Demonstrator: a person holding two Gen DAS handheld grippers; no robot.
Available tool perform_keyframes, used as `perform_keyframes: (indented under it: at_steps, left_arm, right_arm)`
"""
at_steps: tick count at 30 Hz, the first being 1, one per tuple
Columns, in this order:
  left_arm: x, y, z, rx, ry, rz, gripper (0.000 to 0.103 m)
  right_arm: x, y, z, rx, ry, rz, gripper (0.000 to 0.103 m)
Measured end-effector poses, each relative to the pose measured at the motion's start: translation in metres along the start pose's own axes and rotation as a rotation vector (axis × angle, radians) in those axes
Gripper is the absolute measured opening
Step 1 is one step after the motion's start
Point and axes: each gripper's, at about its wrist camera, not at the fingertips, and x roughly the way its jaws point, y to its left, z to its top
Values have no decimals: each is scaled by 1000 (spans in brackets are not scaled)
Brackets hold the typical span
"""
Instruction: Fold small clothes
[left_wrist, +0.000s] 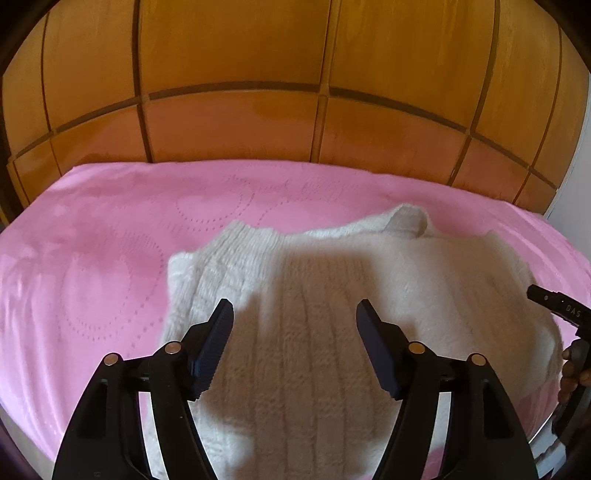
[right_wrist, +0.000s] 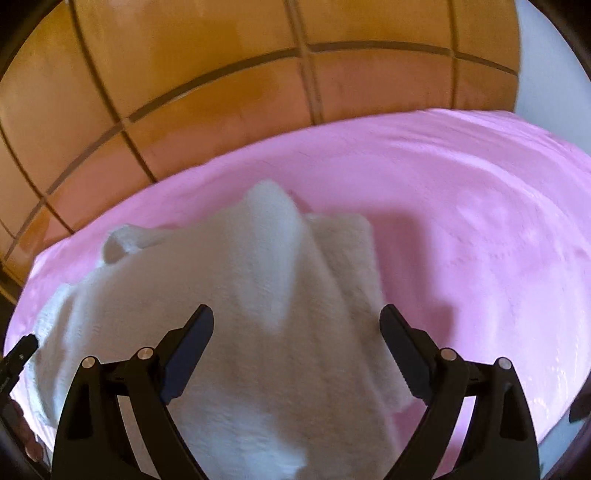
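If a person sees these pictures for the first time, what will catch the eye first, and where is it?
First comes the white knitted sweater, lying partly folded in the middle of the bright pink blanket. Behind the bed rises an orange-brown wooden panel wall, divided into squares. In front, the left gripper and the right gripper hang over the sweater, jaws apart and holding nothing.

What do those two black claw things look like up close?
Each gripper is black plastic. The left gripper and right gripper have two angled arms with round silver pins and flat dark-blue pads; the left's have ridged edges. The right gripper's body carries small white letters in the left view.
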Motion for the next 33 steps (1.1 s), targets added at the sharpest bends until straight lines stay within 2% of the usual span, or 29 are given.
perform_keyframes:
  at_steps: [2, 5, 8, 11, 13, 15, 17, 18, 20, 22, 27, 30, 33]
  left_arm:
    - [9, 6, -6, -6, 37, 7, 68]
    - [25, 22, -16, -47, 97, 10, 68]
    - [16, 32, -22, -81, 67, -36, 68]
    - [5, 39, -26, -110, 42, -74, 68]
    - [-2, 43, -27, -127, 22, -98, 68]
    - [-7, 48, -29, -140, 14, -116, 68]
    - [-9, 52, -30, -151, 17, -137, 65]
    - [-9, 55, -31, -154, 22, -147, 62]
    - [-8, 60, -32, -161, 37, -175, 62]
    - [-9, 64, -33, -169, 41, -203, 62]
    - [-4, 71, -33, -199, 63, -256, 62]
    - [-6, 79, -33, -237, 62, -287, 62]
    - [-13, 90, -33, -276, 48, -311, 62]
  right_arm:
    - [3, -13, -6, 43, 20, 1, 92]
    - [7, -30, -18, 112, 72, 100, 94]
    - [1, -38, -24, 112, 82, 170, 92]
    - [-5, -38, -28, 94, 109, 251, 76]
    - [-6, -37, -29, 110, 144, 322, 44]
    - [-11, -31, -29, 116, 163, 372, 32]
    - [-20, -21, -26, 104, 161, 406, 27]
    - [-28, -13, -22, 95, 149, 439, 26]
    - [-42, 5, -14, 70, 121, 468, 24]
    - [-62, 29, -4, 40, 85, 537, 23]
    - [-97, 118, 11, -114, 40, 661, 21]
    - [-100, 182, 6, -217, 60, 701, 20]
    - [-85, 240, -9, -300, 114, 709, 20]
